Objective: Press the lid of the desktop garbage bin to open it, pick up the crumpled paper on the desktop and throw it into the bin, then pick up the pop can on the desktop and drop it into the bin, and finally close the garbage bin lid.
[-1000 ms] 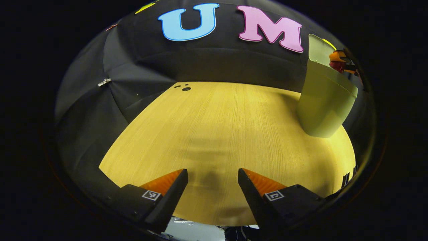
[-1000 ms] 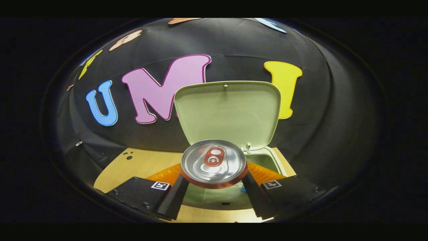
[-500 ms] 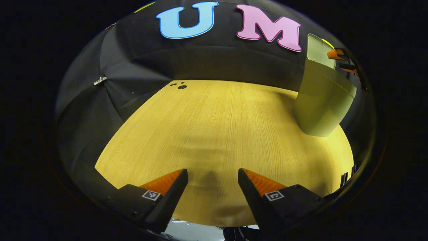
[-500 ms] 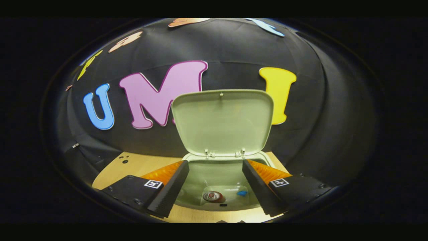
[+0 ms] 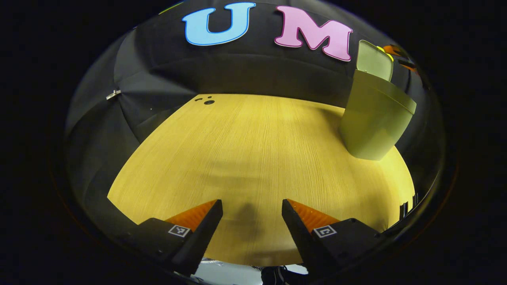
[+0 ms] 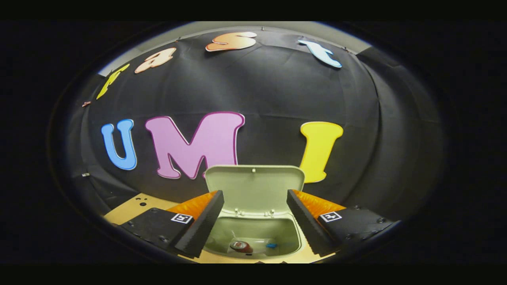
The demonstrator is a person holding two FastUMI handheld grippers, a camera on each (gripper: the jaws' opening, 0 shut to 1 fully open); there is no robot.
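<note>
- Garbage bin point(image 6: 257, 233): pale green, standing on the wooden tabletop point(image 5: 253, 158) near its far right edge in the left gripper view point(image 5: 374, 118); body tapers toward the base.
- Lid point(image 6: 255, 188): raised upright on its hinges at the back rim of the bin, inner face turned toward the right tool; in the left gripper view its edge rises above the bin's rim point(image 5: 374, 61).
- Pop can point(image 6: 241, 246): lying on the bottom of the bin, its top end facing up toward the camera in the right gripper view.
- Small blue item point(image 6: 271, 245): on the bin's floor just beside the can; too small to identify.
- Right tool point(image 6: 255, 215): held above the bin's open mouth, looking down into it; fingers spread apart with nothing between them, the bin's opening and lid hinges visible in the gap.
- Left tool point(image 5: 252, 221): over the near part of the tabletop, well apart from the bin; fingers spread apart and empty, bare wood showing between them.
- Dark round marks point(image 5: 206, 101): a small cluster on the tabletop near its far left edge.
- Crumpled paper: cannot be told apart inside the bin.
</note>
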